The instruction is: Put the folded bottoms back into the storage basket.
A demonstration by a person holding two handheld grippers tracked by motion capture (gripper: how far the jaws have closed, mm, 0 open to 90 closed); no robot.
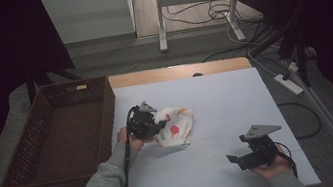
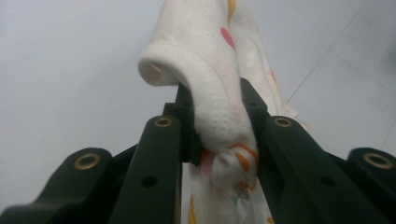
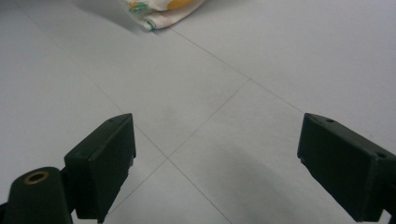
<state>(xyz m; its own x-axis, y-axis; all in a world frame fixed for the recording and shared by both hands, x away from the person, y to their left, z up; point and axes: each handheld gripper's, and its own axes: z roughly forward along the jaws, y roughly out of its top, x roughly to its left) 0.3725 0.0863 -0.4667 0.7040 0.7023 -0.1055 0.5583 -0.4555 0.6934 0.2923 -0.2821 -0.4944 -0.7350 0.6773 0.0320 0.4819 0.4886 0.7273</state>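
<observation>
A small white garment with red and orange dots (image 1: 175, 125) lies bunched near the middle of the white table. My left gripper (image 1: 155, 125) is shut on its left edge; in the left gripper view the cloth (image 2: 210, 79) is pinched between the two black jaws and hangs down past them. My right gripper (image 1: 235, 159) rests low at the front right of the table, jaws wide apart with nothing between them. In the right gripper view (image 3: 217, 163) a corner of the garment (image 3: 159, 9) lies farther off on the table.
A brown wicker basket (image 1: 38, 159) stands off the table's left side, empty. The white table sheet (image 1: 236, 97) ends at a wooden edge at the back. Cables and a power strip (image 1: 290, 83) lie on the floor to the right.
</observation>
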